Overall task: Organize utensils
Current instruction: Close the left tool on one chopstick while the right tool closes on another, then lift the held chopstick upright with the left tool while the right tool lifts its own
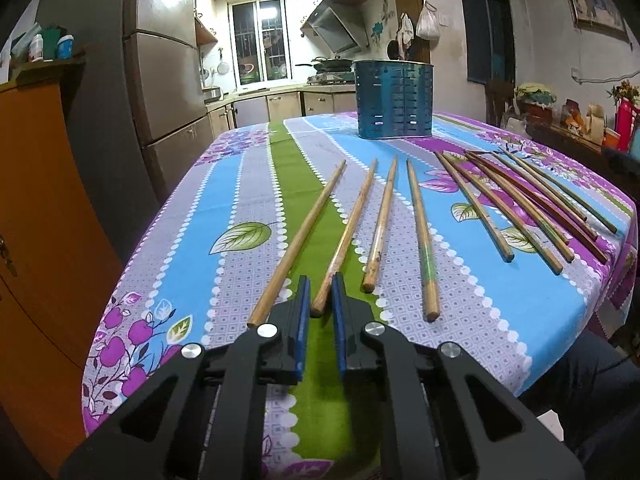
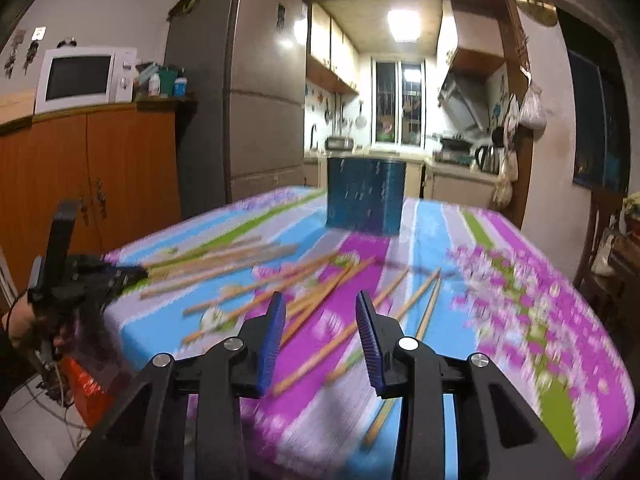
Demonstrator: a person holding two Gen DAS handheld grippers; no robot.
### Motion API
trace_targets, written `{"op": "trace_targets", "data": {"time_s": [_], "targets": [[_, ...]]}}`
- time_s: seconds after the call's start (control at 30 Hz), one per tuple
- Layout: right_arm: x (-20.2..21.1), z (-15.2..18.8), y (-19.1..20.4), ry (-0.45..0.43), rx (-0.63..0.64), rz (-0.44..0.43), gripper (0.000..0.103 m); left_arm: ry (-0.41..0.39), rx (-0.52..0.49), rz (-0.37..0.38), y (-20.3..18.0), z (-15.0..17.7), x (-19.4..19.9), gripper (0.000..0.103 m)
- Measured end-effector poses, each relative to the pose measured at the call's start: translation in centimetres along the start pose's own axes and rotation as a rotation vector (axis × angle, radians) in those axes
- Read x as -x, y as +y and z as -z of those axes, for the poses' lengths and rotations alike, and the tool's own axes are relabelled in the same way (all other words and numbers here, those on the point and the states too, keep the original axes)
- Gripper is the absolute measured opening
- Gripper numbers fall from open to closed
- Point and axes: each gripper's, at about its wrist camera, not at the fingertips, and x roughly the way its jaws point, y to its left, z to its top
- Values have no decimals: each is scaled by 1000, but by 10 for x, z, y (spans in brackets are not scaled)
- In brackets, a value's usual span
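Chopstick (image 1: 347, 236) in left gripper (image 1: 321, 280) points toward holder (image 1: 394, 100).

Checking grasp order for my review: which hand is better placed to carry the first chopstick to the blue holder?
Left. The left gripper has its jaws closed on a chopstick at its near end, blue holder straight ahead. The right gripper is open, holding nothing.

fridge (image 1: 168, 60) | window (image 1: 260, 44) | ceiling light (image 2: 404, 24) | orange cabinet (image 2: 100, 176) | microwave (image 2: 84, 78)

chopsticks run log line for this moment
left gripper: shut on chopstick | right gripper: open over chopsticks | holder: upright, far end | cloth
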Motion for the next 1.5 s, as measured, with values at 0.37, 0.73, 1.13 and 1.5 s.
{"op": "trace_targets", "data": {"time_s": [0.37, 0.73, 1.13, 1.5], "targets": [[-25, 42, 30, 130, -43, 51, 29, -3, -9, -5, -4, 0, -1, 9], [-28, 37, 29, 146, -89, 132, 12, -15, 9, 7, -3, 4, -1, 9], [-33, 40, 33, 123, -124, 217, 13, -59, 20, -13, -5, 11, 1, 9], [-5, 24, 43, 38, -69, 253, 8, -161, -2, 3, -17, -3, 26, 5]]}}
